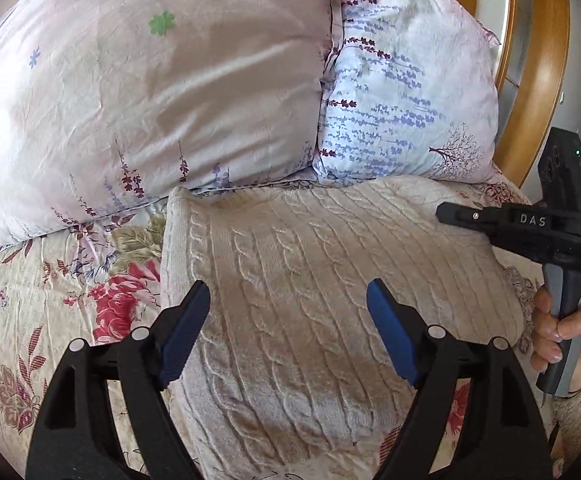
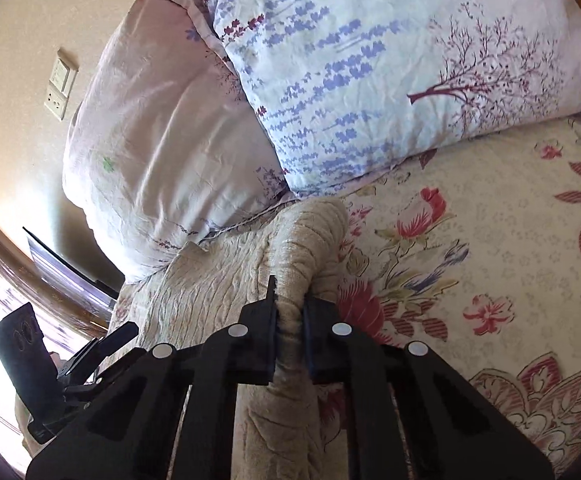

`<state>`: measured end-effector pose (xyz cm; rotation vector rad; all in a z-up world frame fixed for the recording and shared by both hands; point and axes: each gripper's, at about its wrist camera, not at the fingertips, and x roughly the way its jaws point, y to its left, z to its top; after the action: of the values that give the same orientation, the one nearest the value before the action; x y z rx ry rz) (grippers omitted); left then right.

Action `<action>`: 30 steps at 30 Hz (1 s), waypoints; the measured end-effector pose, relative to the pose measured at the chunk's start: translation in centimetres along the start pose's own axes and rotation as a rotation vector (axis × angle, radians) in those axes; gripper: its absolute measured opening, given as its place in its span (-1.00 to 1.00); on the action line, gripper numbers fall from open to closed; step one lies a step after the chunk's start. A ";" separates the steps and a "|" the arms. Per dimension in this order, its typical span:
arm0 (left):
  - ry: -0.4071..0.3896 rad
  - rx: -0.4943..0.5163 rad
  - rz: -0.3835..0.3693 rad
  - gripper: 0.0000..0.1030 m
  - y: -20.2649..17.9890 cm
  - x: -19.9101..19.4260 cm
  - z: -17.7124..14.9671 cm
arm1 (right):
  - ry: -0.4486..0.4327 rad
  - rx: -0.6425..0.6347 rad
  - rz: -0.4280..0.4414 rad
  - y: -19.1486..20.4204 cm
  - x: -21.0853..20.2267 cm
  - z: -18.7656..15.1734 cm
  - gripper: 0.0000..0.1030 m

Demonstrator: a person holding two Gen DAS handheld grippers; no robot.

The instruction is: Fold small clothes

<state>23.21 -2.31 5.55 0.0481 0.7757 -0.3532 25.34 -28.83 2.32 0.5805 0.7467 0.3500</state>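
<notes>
Cream cable-knit sweater [image 1: 290,280] lies on the floral bedspread [image 1: 50,300] before you, its far edge against two lavender-print pillows [image 1: 150,80] at the wooden headboard [image 1: 538,80]. Its cable ribs run away from you toward the pillows. Your left gripper [image 1: 288,312] hangs above it, jaws apart and empty. Your right gripper [image 2: 290,320] is clamped on a bunched fold of the sweater's edge. A wall socket [image 2: 60,88] shows beyond the pillows.

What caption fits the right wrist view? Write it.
Right gripper shut on cream cable-knit sweater over floral bedspread.
</notes>
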 end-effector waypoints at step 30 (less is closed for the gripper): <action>0.036 0.006 0.182 0.79 3.8 -1.2 -3.6 | 0.099 -0.520 -0.361 6.8 0.5 -8.2 -0.15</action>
<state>21.23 2.26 3.50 0.1298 0.7994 -0.1821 19.15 -20.15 1.34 -0.0648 0.8004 0.2236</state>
